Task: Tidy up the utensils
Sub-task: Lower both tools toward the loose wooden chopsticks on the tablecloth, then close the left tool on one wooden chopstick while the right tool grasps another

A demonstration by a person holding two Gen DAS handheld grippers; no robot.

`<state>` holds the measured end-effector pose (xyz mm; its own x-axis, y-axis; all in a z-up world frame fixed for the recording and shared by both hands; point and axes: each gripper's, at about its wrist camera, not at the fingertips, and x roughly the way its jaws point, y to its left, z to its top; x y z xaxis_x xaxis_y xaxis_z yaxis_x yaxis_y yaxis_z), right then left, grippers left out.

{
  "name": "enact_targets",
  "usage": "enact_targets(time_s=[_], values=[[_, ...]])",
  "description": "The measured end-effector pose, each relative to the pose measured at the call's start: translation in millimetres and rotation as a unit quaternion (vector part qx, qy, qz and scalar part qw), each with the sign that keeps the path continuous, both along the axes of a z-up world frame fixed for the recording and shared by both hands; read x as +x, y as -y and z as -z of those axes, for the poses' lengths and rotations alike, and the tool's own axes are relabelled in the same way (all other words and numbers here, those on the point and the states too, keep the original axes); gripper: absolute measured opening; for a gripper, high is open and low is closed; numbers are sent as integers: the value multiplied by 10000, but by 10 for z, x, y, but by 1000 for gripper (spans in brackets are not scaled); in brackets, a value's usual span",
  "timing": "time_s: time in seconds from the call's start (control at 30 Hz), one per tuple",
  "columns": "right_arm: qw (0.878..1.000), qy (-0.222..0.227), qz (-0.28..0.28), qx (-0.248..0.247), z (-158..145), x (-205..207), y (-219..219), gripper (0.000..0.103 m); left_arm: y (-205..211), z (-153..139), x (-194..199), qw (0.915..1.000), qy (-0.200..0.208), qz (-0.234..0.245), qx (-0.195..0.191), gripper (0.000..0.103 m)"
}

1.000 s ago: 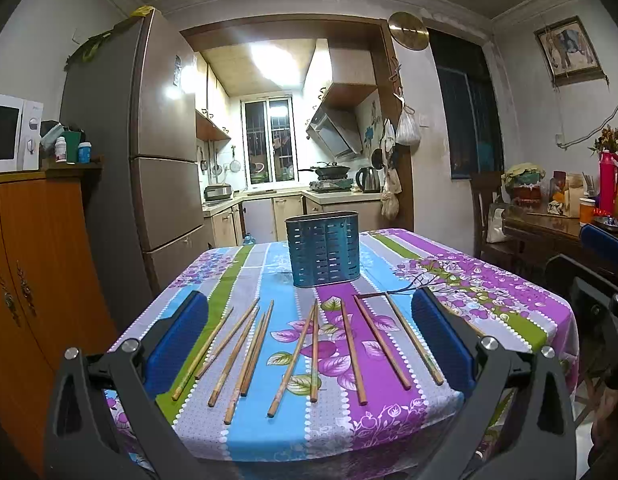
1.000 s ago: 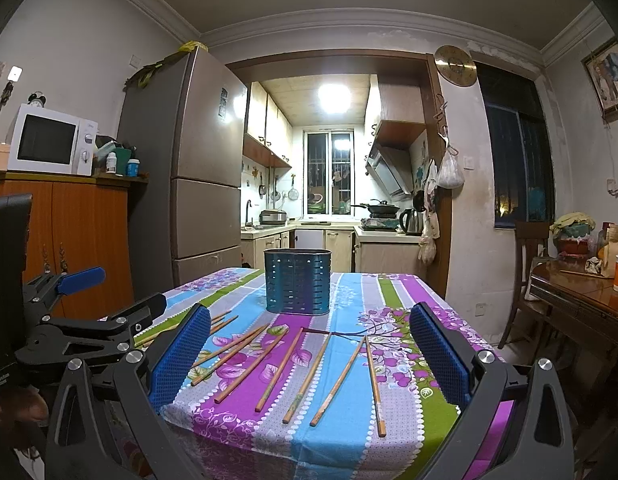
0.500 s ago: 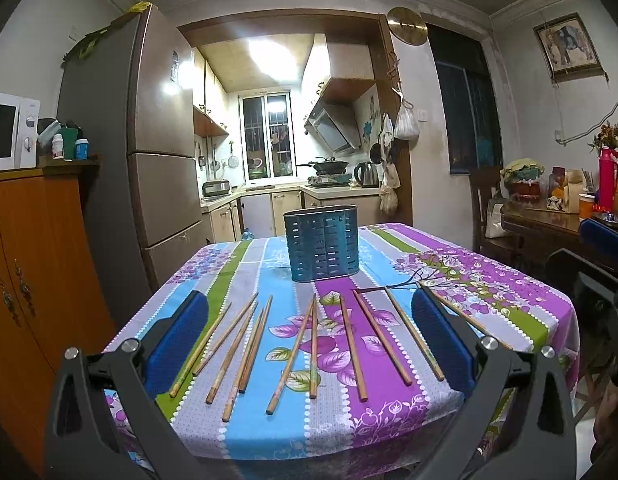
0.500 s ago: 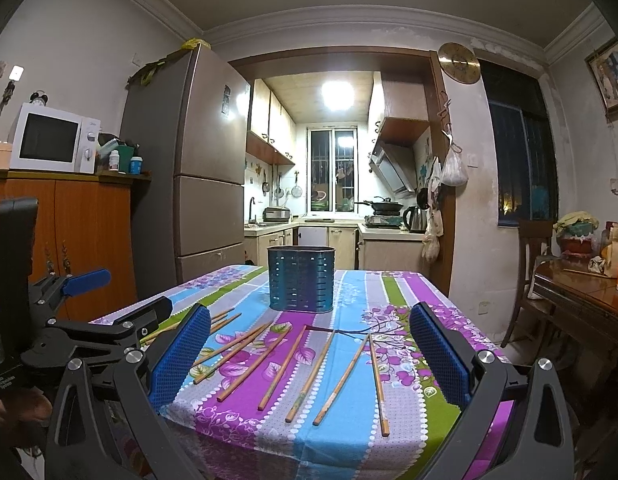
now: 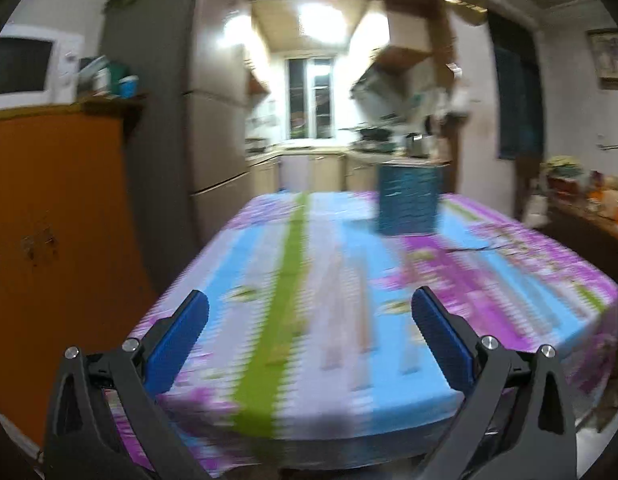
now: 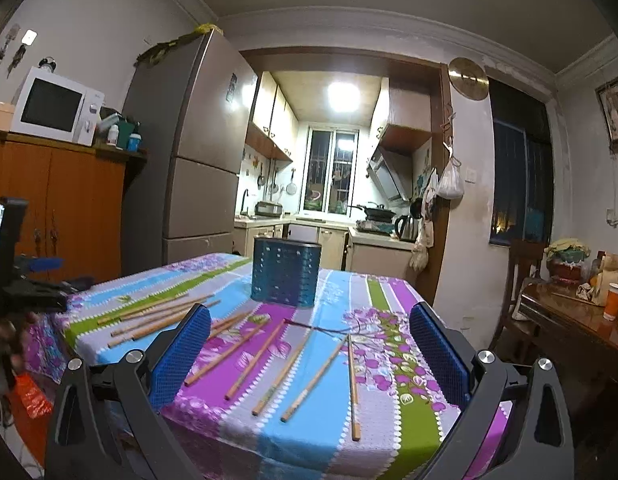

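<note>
Several wooden chopsticks [image 6: 253, 354] lie spread on the floral striped tablecloth [image 6: 389, 412]. A blue perforated utensil holder [image 6: 285, 271] stands upright behind them; it also shows in the blurred left wrist view [image 5: 409, 200]. My right gripper [image 6: 309, 356] is open and empty, above the near table edge over the chopsticks. My left gripper [image 5: 309, 340] is open and empty, over the left part of the table; it also shows at the left edge of the right wrist view [image 6: 25, 292]. Chopsticks show only as faint streaks [image 5: 363, 300] in the left wrist view.
A grey fridge [image 6: 197, 160] and an orange cabinet [image 6: 69, 208] with a microwave [image 6: 53, 106] stand left of the table. A wooden side table [image 6: 569, 320] with clutter stands at the right. The kitchen doorway lies behind.
My left gripper has swung left fast, so its view is blurred and the holder now sits right of centre. My right gripper has moved a little closer and higher over the chopsticks.
</note>
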<state>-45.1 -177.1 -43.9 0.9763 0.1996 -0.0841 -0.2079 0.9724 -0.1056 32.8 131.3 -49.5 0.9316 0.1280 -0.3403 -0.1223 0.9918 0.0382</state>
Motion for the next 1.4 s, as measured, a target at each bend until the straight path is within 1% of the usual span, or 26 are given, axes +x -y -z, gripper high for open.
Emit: enact_targets(time_s=[0.03, 0.07, 0.13, 0.17, 0.2, 0.23, 0.3, 0.37, 0.4, 0.43, 0.57, 0.6, 0.67, 0.73, 0.8, 0.9, 0.93, 1.1, 1.17, 1.23, 1.3, 1.4], values=[[10000, -58, -4, -1, 12, 34, 10, 100, -85, 35, 1, 10000, -64, -28, 24, 80], [9999, -121, -12, 3, 27, 73, 22, 100, -171, 88, 3, 9998, -174, 12, 1, 73], [9998, -202, 29, -6, 59, 144, 40, 100, -225, 162, 16, 9989, -350, 278, -145, 49], [9997, -235, 52, -17, 74, 185, 43, 100, -184, 202, 34, 9975, -455, 507, -169, 44], [9996, -269, 73, -24, 87, 224, 33, 100, -122, 235, 58, 9962, -520, 688, -118, 38], [9994, -324, 80, -20, 99, 279, 35, 100, -27, 271, 78, 9943, -579, 899, -34, 34], [9992, -400, 56, -6, 111, 349, 4, 99, 122, 340, 124, 9905, -651, 1209, 39, 31], [9988, -488, -3, 3, 118, 419, -24, 98, 175, 416, 196, 9891, -714, 1283, 91, 26], [9986, -524, -47, -4, 125, 444, -38, 97, 164, 453, 261, 9889, -782, 1265, 45, 23], [9984, -558, -67, -16, 136, 464, -60, 94, 144, 472, 308, 9889, -821, 1236, 6, 20], [9970, -758, -153, -80, 191, 549, -102, 82, 82, 558, 419, 9884, -947, 1190, 13, 18], [9967, -795, -153, -72, 202, 564, -105, 80, 62, 576, 421, 9884, -960, 1172, 17, 18], [9957, -912, -168, -20, 241, 601, -97, 73, 48, 624, 463, 9886, -996, 1132, 25, 18], [9945, -1022, -207, 0, 287, 624, -103, 68, 40, 658, 493, 9880, -1032, 1153, 21, 19], [9936, -1099, -251, -27, 337, 623, -123, 65, 49, 666, 515, 9882, -977, 1178, 43, 19], [9909, -1304, -329, -59, 440, 635, -158, 58, 52, 668, 575, 9884, -957, 1176, 57, 19], [9901, -1360, -355, -64, 469, 638, -167, 54, 56, 669, 593, 9884, -955, 1180, 59, 19], [9854, -1634, -466, -59, 634, 669, -214, 42, 62, 681, 604, 9895, -927, 1113, -11, 19], [9844, -1681, -511, -87, 679, 674, -272, 33, 51, 684, 604, 9897, -922, 1089, -64, 19], [9825, -1763, -599, -67, 719, 692, -339, 28, 56, 684, 611, 9900, -927, 1063, -69, 19], [9811, -1835, -604, -57, 752, 726, -403, 28, 56, 687, 612, 9901, -922, 1052, -83, 19], [9791, -1980, -471, -17, 824, 808, -489, 25, 65, 696, 612, 9905, -908, 1031, -41, 19]])
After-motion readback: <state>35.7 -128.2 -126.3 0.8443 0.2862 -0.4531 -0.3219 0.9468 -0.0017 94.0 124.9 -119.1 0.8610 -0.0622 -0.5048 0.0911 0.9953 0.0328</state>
